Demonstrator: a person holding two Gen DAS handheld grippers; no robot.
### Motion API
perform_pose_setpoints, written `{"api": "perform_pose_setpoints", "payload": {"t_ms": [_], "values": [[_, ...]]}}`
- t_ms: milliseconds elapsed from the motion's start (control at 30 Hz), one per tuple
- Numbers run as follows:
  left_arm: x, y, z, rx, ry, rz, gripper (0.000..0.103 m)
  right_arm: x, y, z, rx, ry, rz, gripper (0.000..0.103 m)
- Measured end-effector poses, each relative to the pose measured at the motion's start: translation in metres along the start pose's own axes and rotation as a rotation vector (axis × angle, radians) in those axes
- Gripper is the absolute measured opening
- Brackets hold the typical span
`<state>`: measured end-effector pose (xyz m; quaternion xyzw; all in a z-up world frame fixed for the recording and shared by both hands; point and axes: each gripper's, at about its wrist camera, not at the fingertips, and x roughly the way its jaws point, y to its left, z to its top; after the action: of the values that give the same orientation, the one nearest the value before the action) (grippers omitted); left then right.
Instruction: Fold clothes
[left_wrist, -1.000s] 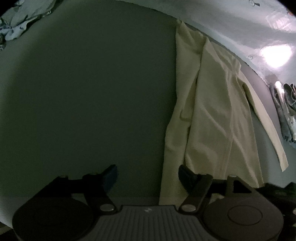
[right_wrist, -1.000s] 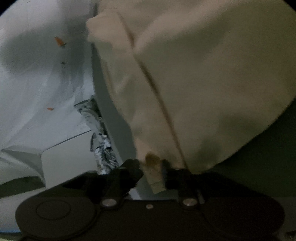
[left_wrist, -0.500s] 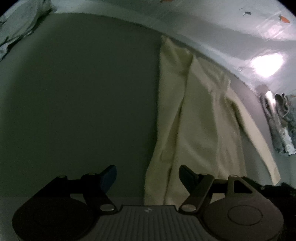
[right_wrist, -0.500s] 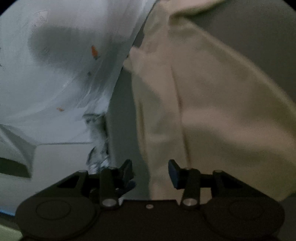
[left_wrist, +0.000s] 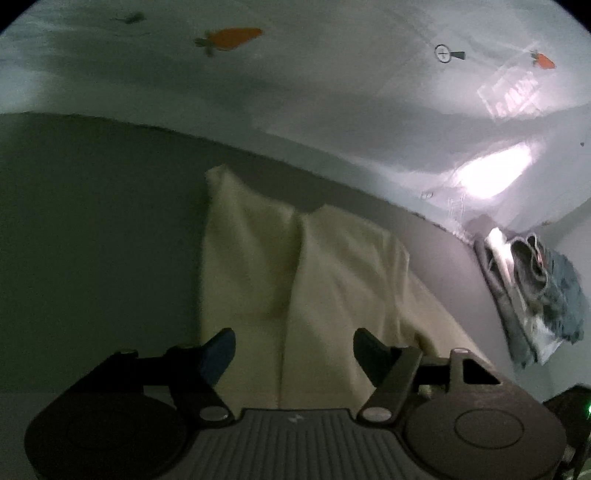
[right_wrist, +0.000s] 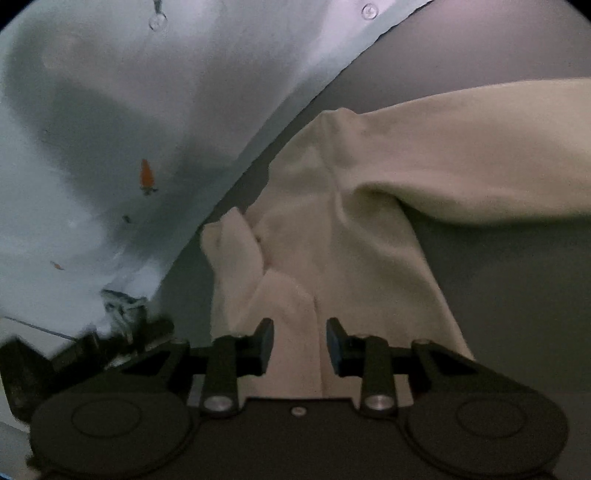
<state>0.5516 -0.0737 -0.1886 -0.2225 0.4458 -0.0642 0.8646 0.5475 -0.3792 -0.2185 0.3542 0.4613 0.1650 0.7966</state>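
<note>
In the left wrist view, the left gripper (left_wrist: 293, 350) is seen with its jaws spread wide and nothing between them. The cream garment (left_wrist: 295, 295) lies on the dark grey surface (left_wrist: 92, 240), running from between the jaws toward 12 o'clock and ending short of the far edge. A lengthwise ridge, where one layer is laid over another, is seen just right of centre, so the long axis is lined up with the gripper's pointing direction. At 3 o'clock a heap of other clothes (left_wrist: 535, 288) is seen at the edge of the surface, well apart from the garment. In the right wrist view, the right gripper (right_wrist: 300, 345) is also parted, more narrowly, and no cloth is pinched. A seam of the garment (right_wrist: 351, 258) is seen running between its fingertips toward 12 o'clock, and a sleeve (right_wrist: 480, 177) is stretched away toward 2 o'clock. A small turned-up corner is seen at 11 o'clock. The near end of the garment is judged to be within reach of both grippers. How many folds remain cannot be settled from these views.
</note>
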Motion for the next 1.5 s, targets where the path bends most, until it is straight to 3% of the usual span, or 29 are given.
{"api": "perform_pose_setpoints", "payload": {"t_ms": [100, 200, 267, 300, 533, 633, 700, 767, 800, 833, 1033, 1167, 1267, 1333, 1500], "values": [[0.037, -0.001, 0.023, 0.008, 0.033, -0.016, 0.064, 0.023, 0.002, 0.012, -0.025, 0.047, -0.010, 0.033], [0.061, 0.004, 0.031, -0.011, 0.081, -0.031, 0.047, 0.030, 0.004, 0.015, 0.011, 0.072, -0.022, 0.031], [0.069, 0.006, 0.031, -0.025, 0.074, -0.064, 0.002, 0.030, 0.003, 0.016, 0.047, 0.088, -0.009, 0.015], [0.071, 0.007, 0.030, -0.032, 0.064, -0.077, 0.002, 0.030, 0.001, 0.015, 0.058, 0.084, -0.009, 0.004], [0.078, 0.030, 0.026, -0.162, 0.019, -0.068, 0.003, 0.012, -0.026, 0.006, 0.129, -0.014, -0.024, 0.002], [0.072, 0.025, 0.029, -0.164, 0.017, -0.049, 0.007, 0.013, -0.016, 0.006, 0.080, -0.009, -0.048, 0.004], [0.066, 0.019, 0.028, -0.149, 0.017, -0.025, 0.024, 0.012, -0.007, 0.007, 0.024, 0.000, -0.074, 0.009], [0.052, 0.009, 0.012, -0.115, 0.020, 0.017, 0.047, 0.000, -0.004, 0.010, -0.009, -0.013, -0.074, 0.025], [0.044, 0.003, 0.004, -0.098, 0.022, 0.039, 0.051, -0.008, -0.004, 0.010, -0.017, -0.034, -0.069, 0.044], [0.037, -0.002, -0.004, -0.081, 0.024, 0.060, 0.057, -0.020, -0.005, 0.010, -0.035, -0.066, -0.069, 0.051], [-0.006, -0.034, -0.053, 0.022, 0.035, 0.185, 0.076, -0.087, -0.024, -0.003, -0.191, -0.179, -0.213, 0.057], [-0.033, -0.054, -0.087, 0.088, 0.048, 0.267, 0.079, -0.127, -0.051, -0.015, -0.261, -0.227, -0.363, 0.058], [-0.033, -0.063, -0.128, 0.108, 0.122, 0.326, 0.082, -0.158, -0.075, -0.021, -0.278, -0.258, -0.455, 0.060], [-0.031, -0.067, -0.149, 0.117, 0.140, 0.394, 0.083, -0.174, -0.090, -0.023, -0.289, -0.272, -0.491, 0.061], [-0.028, -0.072, -0.167, 0.080, 0.100, 0.464, 0.094, -0.201, -0.114, -0.030, -0.310, -0.279, -0.525, 0.061]]}}
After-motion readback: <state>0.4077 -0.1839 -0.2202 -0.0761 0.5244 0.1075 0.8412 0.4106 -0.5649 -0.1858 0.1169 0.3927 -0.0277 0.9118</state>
